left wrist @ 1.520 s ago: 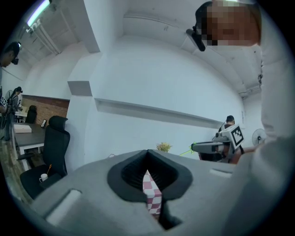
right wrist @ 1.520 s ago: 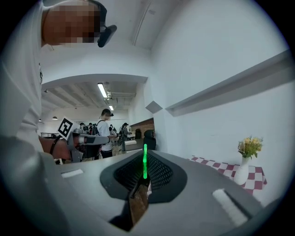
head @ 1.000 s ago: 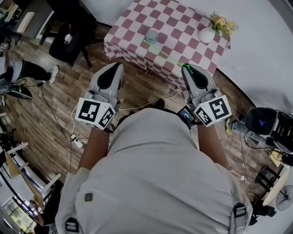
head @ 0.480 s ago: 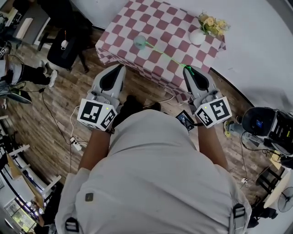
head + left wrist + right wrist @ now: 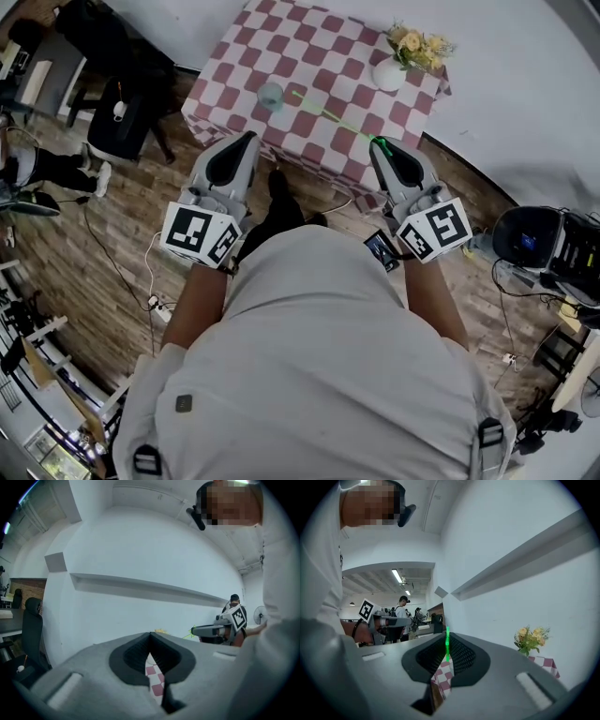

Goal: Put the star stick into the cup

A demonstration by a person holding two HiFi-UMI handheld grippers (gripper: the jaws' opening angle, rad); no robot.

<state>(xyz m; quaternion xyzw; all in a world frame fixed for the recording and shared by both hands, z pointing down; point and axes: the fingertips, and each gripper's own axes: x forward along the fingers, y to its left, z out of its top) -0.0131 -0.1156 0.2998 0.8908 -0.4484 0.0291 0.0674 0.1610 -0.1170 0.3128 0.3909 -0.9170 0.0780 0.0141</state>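
Observation:
A thin green star stick [image 5: 337, 119] juts forward from my right gripper [image 5: 380, 145], which is shut on its near end; in the right gripper view the stick [image 5: 447, 644] stands up between the closed jaws. A pale bluish cup [image 5: 270, 95] stands upright on the pink-and-white checked table [image 5: 323, 52], left of the stick's far tip. My left gripper [image 5: 248, 139] is shut with nothing in it, held over the wooden floor short of the table. The left gripper view shows its closed jaws [image 5: 151, 641] and the right gripper [image 5: 211, 631] off to the side.
A white vase of yellow flowers [image 5: 392, 70] stands at the table's far right corner. A black chair [image 5: 122, 117] is left of the table, a dark machine [image 5: 539, 239] at the right, and cables [image 5: 150, 281] lie on the floor. A white wall rises behind the table.
The table, cup and vase have shifted up and left in the head view. Both grippers hold the same pose, the right one still gripping the stick.

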